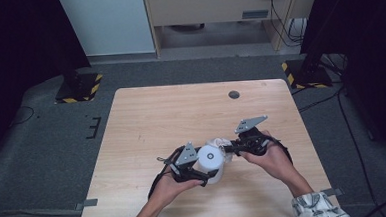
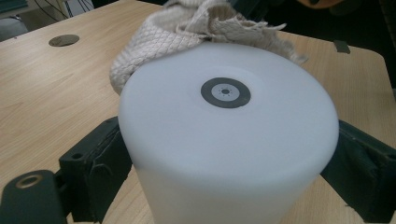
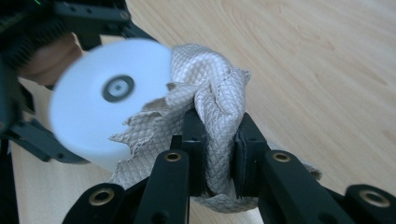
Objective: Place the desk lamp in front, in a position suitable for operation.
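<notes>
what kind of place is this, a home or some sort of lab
Most likely a lab or recording room, not a home. A bare wooden table stands on grey carpet between stand bases with yellow-black hazard tape, loose cables trail by the far wall, and dark curtains hang at both sides.

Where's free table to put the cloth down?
Bare wood: the far half of the table up to the round grommet, plus the left strip. Crowded: near centre, where the left tool clamps the white cylinder and the right tool pinches the cloth.

left tongs [image 1: 210, 176] gripping white cylinder [image 1: 211, 160], right tongs [image 1: 231, 147] pinching cloth [image 1: 219, 142]
</notes>
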{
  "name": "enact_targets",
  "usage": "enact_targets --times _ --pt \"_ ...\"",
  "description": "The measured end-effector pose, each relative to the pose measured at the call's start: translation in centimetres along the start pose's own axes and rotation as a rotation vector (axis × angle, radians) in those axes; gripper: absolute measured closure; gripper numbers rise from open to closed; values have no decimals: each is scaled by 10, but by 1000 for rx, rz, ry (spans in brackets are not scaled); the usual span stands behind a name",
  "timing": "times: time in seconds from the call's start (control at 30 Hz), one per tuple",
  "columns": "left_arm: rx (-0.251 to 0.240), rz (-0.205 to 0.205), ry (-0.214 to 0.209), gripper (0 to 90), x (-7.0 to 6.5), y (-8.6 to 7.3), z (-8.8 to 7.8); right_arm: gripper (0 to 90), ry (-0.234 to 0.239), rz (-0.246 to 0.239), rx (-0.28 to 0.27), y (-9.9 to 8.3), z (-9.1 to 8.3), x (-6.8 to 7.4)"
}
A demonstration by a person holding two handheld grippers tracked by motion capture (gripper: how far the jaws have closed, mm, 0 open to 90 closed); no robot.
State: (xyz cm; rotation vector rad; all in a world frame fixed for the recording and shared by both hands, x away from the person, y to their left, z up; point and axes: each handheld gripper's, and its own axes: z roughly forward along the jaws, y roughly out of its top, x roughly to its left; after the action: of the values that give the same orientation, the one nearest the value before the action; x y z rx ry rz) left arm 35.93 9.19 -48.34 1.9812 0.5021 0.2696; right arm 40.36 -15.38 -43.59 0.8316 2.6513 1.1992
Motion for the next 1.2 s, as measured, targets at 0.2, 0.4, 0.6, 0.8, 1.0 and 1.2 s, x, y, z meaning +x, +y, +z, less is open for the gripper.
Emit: enact_targets --times 0.2,0.4,0.6,0.8,1.0,1.2 --pt "-1 1 -2 78 0 0 0 782 8 21 25 -12 18 -3" --pt "0 2 0 78 0 0 1 782 13 41 52 -26 32 -5" --pt "-1 3 2 78 0 0 1 782 19 41 59 -34 33 -4" --pt "1 3 2 78 0 0 1 782 32 29 44 -42 21 5" --pt "4 3 5 79 0 0 1 782 20 -3 -5 -34 -1 19" --pt "5 4 2 79 0 0 1 782 -3 -19 -39 -18 -14 21"
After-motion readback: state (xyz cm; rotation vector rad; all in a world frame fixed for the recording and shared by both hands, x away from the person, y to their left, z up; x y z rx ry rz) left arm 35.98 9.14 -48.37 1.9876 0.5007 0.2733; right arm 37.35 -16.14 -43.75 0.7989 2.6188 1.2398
